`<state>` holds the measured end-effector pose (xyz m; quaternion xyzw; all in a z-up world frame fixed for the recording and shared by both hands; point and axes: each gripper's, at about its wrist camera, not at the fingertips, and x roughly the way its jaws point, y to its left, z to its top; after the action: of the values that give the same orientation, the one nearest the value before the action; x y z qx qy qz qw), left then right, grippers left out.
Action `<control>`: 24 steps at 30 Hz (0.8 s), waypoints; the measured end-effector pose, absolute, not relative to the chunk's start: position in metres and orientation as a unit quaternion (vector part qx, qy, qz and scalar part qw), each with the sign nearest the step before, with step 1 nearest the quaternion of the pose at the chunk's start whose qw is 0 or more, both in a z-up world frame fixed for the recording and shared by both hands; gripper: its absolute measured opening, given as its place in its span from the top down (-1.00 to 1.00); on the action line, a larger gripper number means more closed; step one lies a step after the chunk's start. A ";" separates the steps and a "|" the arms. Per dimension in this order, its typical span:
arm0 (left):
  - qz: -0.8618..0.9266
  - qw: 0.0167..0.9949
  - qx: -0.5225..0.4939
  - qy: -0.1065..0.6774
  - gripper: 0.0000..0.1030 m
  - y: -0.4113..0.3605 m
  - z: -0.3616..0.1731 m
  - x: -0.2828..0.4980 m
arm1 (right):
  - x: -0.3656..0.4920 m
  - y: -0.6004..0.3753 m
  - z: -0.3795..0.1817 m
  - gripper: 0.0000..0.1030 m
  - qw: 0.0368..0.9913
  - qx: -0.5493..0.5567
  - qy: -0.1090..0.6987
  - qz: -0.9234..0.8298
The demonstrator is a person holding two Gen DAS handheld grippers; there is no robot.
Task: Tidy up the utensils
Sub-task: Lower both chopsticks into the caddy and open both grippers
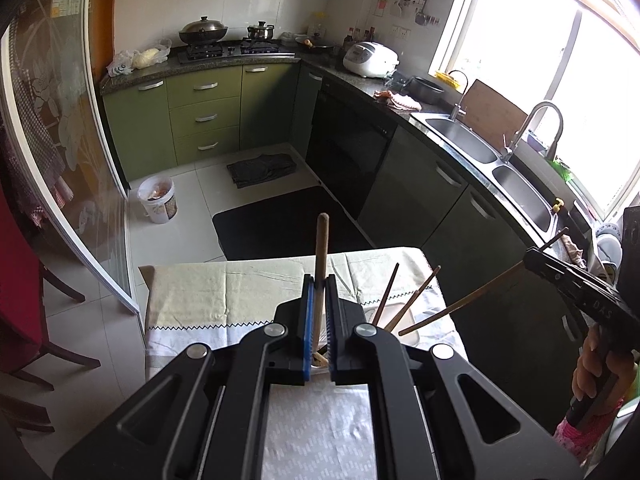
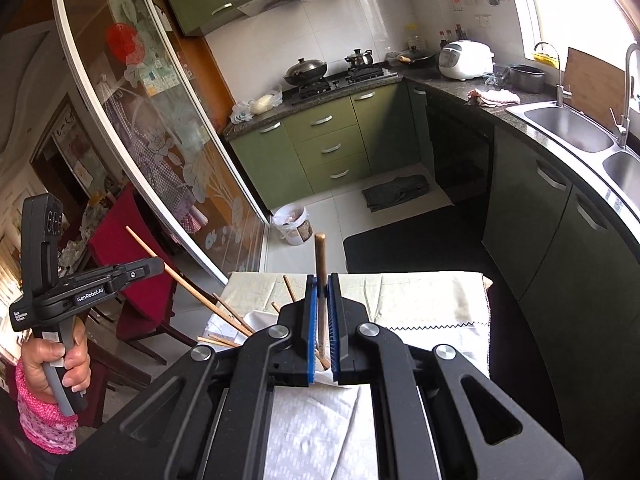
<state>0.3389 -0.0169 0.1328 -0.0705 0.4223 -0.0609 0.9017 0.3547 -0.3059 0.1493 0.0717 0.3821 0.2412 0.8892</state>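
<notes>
In the left wrist view my left gripper (image 1: 319,280) is shut on a wooden chopstick (image 1: 322,248) that stands upright between the blue pads. At the right edge of that view my right gripper (image 1: 534,254), held by a hand, grips a long chopstick (image 1: 460,304) slanting down toward the table. The right wrist view shows my right gripper (image 2: 322,280) shut on that chopstick (image 2: 320,256). My left gripper (image 2: 160,266) is at the left with its chopstick (image 2: 192,284) slanting. Other chopsticks (image 1: 404,304) lean out of a white container (image 2: 256,316), mostly hidden behind the fingers.
The table (image 1: 224,288) wears a cream cloth with a white patterned cloth (image 1: 320,420) nearer me. Behind it lie a black floor mat (image 1: 280,220), a white bucket (image 1: 158,200), green cabinets and a double sink (image 1: 492,160). A red chair (image 2: 132,264) stands left of the table.
</notes>
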 end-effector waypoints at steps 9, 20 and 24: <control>-0.066 0.881 -0.078 0.461 0.89 -0.020 0.069 0.350 | 0.370 -0.262 0.090 0.88 0.877 0.020 0.417 0.239; -0.069 0.881 -0.073 0.462 0.83 -0.018 0.025 0.350 | 0.384 -0.230 0.032 0.88 0.866 -0.028 0.447 0.223; -0.068 0.887 -0.078 0.450 0.61 -0.012 0.028 0.348 | 0.382 -0.231 0.028 0.87 0.865 -0.027 0.447 0.224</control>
<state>0.3475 -0.0118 0.0281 -0.0777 0.4496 -0.0675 0.8873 0.3818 -0.2313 0.0281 -0.0272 0.4471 0.2244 0.8654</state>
